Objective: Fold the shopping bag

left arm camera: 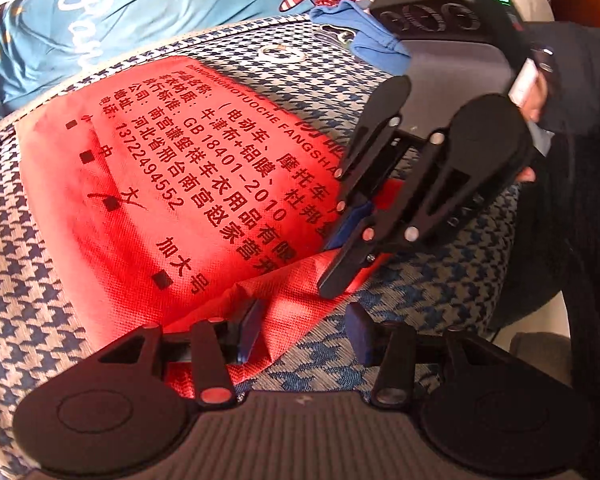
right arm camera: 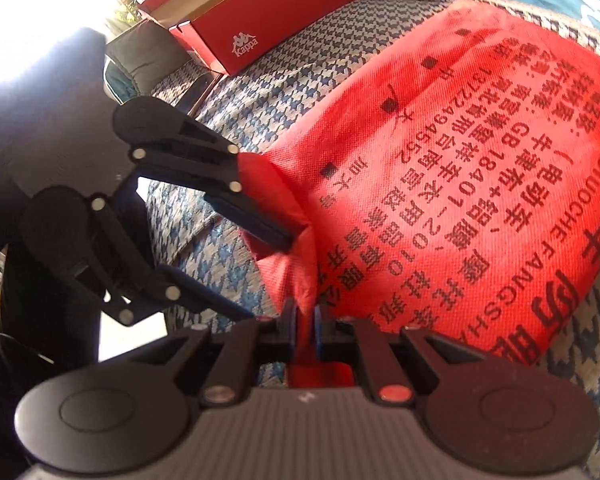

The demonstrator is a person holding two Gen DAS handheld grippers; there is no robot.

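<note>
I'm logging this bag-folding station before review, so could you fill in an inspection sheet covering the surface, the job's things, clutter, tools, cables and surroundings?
Surface: blue-and-white houndstooth cloth covering the work area.
Job's things: red shopping bag with black print, lying mostly flat, its near corner lifted and bunched.
Clutter: red Kappa box, teal printed fabric, blue cloth at the far edge.
Tools: right tool shut on the bag's edge; left tool open, its jaws astride the bag's corner, not clamping.
Cables: thin dark cable at the left edge of the right wrist view.
Surroundings: strong window glare; dark sleeve.
</note>
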